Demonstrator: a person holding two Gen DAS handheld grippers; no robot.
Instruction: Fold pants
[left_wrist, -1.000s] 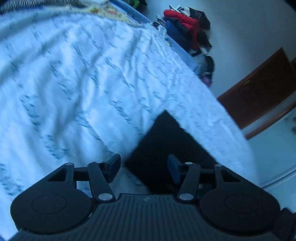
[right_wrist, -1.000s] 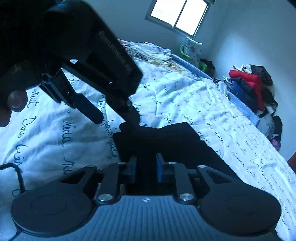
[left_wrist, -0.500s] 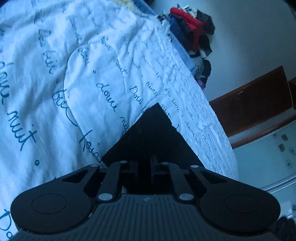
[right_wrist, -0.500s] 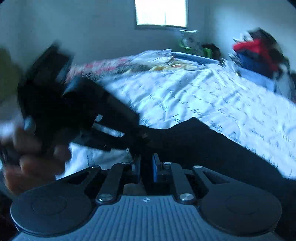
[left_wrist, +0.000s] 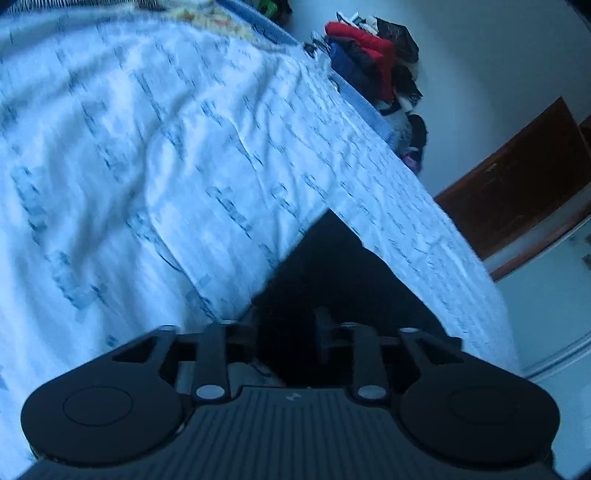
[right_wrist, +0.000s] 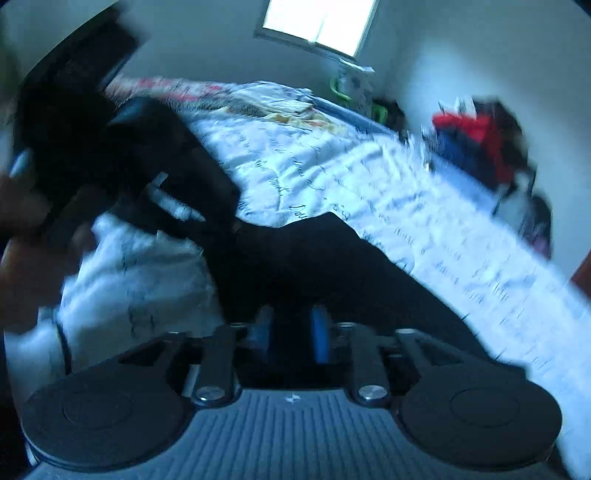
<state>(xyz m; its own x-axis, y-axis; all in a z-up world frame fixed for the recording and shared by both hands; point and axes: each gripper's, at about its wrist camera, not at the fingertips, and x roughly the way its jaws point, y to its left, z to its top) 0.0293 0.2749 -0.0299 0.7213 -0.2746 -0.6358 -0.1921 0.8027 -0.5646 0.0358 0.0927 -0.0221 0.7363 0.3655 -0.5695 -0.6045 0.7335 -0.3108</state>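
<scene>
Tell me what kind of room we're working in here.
Most likely a bedroom: the black pants lie on a bed with a white script-printed cover, a heap of clothes is piled by the wall, and a window sits above the far end of the bed.

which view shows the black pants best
The right wrist view: the pants stretch across the bedspread, though blurred. The left wrist view shows only one dark corner ahead of the left gripper.
</scene>
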